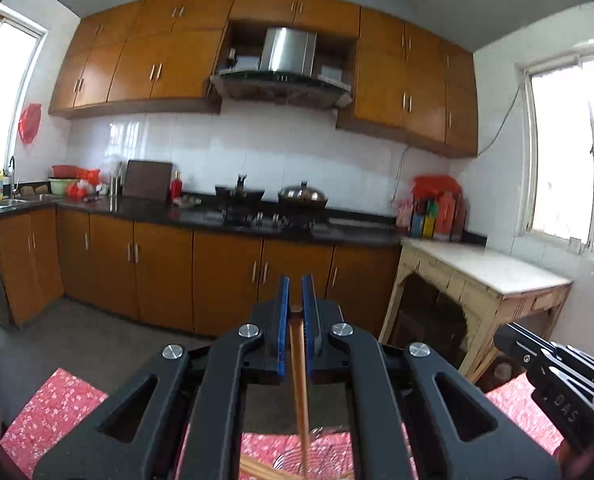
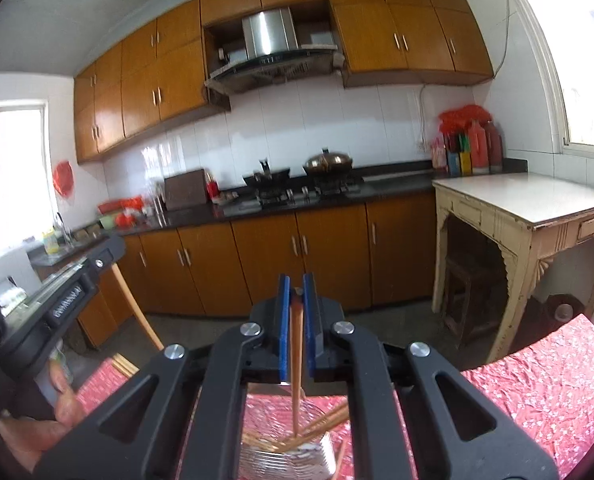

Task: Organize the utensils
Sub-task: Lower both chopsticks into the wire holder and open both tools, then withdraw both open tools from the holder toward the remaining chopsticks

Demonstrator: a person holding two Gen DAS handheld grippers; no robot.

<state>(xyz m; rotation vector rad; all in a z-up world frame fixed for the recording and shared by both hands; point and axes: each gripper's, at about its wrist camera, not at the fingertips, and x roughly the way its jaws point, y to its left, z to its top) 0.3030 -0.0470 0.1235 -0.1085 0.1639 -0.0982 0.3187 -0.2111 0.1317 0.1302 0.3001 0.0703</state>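
Observation:
My left gripper is shut on a brown wooden chopstick, which hangs down between the blue pads toward a wire basket on the red floral tablecloth. My right gripper is shut on another wooden chopstick, its lower end in a wire-and-glass holder where several chopsticks lie slanted. Both grippers are held above the table. The right gripper's body shows at the right edge of the left wrist view. The left gripper's body shows at the left of the right wrist view.
A kitchen lies ahead: orange cabinets, a black counter with stove and wok, a range hood. A cream side table stands at the right under a window. More chopsticks lie at the tablecloth's left edge.

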